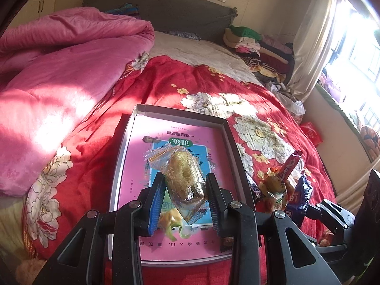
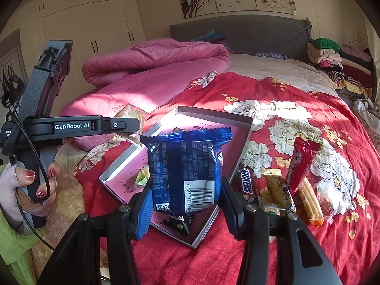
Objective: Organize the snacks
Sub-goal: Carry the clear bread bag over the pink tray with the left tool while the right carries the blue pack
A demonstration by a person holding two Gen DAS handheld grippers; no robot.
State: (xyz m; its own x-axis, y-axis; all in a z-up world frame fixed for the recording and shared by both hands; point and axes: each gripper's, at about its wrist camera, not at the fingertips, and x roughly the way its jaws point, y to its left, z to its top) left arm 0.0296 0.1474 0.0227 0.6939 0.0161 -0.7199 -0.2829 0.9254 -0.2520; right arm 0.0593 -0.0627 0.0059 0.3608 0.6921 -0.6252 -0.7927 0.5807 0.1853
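Glossy blue foil packet [image 2: 185,166], cloth bedspread [image 2: 296,109]

Your tray [image 1: 234,142] lies on the bed [image 1: 99,123]; loose snacks [image 2: 280,187] sit at its three o'clock; the quilt [image 1: 59,71] bunches at ten o'clock.

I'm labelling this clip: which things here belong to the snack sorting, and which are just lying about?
Job: clear-wrapped pastry, blue packet, box, Snickers bar, red stick pack.
Lying about: pink quilt, folded clothes.

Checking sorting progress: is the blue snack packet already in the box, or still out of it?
Out. The right gripper holds the blue snack packet clamped upright in the air in front of the box.
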